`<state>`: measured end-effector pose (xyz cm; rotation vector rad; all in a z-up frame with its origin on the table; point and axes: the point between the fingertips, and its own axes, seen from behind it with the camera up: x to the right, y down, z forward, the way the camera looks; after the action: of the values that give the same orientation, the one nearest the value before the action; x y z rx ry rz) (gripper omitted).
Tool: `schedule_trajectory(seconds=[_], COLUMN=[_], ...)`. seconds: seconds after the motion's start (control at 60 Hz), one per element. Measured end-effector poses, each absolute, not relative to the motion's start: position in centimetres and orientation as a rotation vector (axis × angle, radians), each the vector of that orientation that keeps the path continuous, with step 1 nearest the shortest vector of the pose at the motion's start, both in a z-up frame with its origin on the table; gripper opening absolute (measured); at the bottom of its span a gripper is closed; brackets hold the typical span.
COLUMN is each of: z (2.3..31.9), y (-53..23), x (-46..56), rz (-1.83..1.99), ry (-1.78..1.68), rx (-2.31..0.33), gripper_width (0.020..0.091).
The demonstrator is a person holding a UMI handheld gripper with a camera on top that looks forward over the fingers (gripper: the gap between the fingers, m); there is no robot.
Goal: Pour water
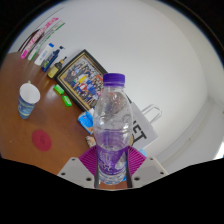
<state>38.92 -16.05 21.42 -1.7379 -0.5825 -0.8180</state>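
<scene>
One bottle (111,128) – purple cap, upright | gripper (111,172) fingers squeezed it from both sides | one paper cup (29,99) stood well apart on the table (40,150).

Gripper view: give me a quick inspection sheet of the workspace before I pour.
Surface: brown wooden table, with a white wall beyond it.
Job's things: clear water bottle with purple cap on, upright between the fingers; paper cup upright, off to the side beyond it.
Clutter: framed picture, markers, green highlighter, pink round sticker, white paper.
Grippers: hand-held gripper shut on the bottle.
Cables: nothing seen.
Surroundings: no person in view.
</scene>
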Motion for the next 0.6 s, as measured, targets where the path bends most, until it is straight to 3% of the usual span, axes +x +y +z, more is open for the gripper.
schedule_trajectory(seconds=[0.267,0.6], z=[24.3,21.4], y=[-11.9,-8.4], x=[30.0,23.8], rz=[-1.261,-1.626], ry=[-1.073,-1.610], rx=[-1.486,-1.121], gripper_width=[0.0365,0.0364])
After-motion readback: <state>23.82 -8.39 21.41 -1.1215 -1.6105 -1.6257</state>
